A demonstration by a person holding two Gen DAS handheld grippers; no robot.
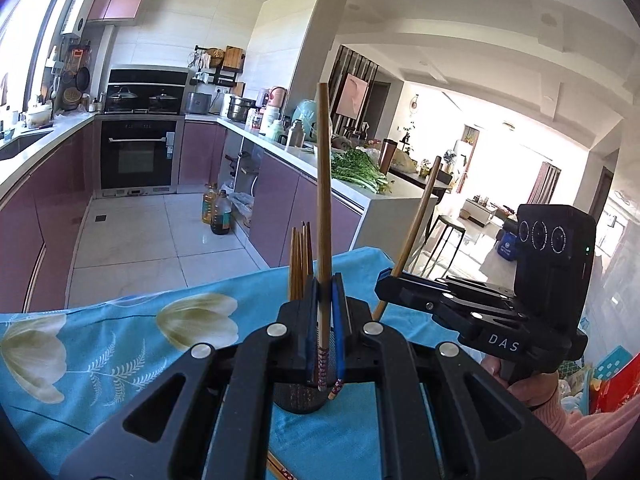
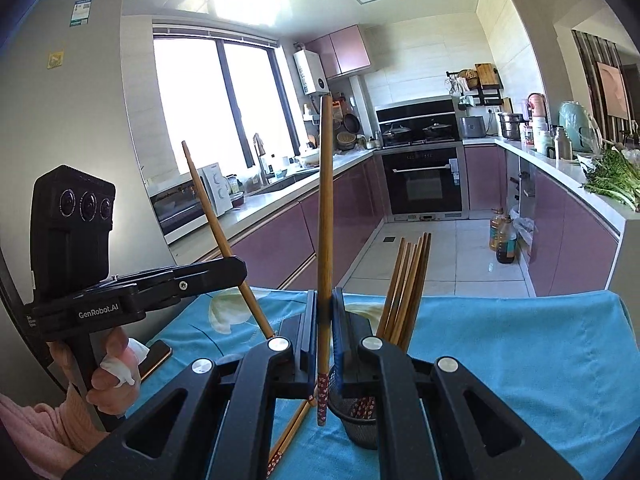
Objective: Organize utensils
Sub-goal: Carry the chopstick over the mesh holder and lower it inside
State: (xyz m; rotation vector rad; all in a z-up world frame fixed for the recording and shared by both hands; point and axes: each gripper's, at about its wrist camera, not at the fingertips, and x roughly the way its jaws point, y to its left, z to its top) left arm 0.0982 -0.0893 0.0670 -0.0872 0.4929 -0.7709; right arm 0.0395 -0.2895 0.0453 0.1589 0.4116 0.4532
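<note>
The left claw (image 1: 325,292) is clamping one chopstick (image 1: 323,208) between its blue pads, the stick standing nearly upright with its patterned red end hanging below the jaws, just above the black mesh holder (image 1: 298,398). The right claw (image 2: 325,312) is gripping a second chopstick (image 2: 325,216) in the same manner, upright, with its patterned end dangling just beside the rim of the holder (image 2: 360,420). A bundle of chopsticks (image 2: 406,284) is already standing in that holder, leaning slightly and fanning out at the top. The holder is sitting on the table, which is covered by a blue cloth (image 1: 120,344) printed with pale flowers. More chopsticks (image 2: 294,432) are lying flat on the cloth beside the holder. Each claw is showing in the other's camera, carried by a hand (image 2: 110,376) in a pink sleeve. A phone (image 2: 154,356) is lying on the table near the left hand.
</note>
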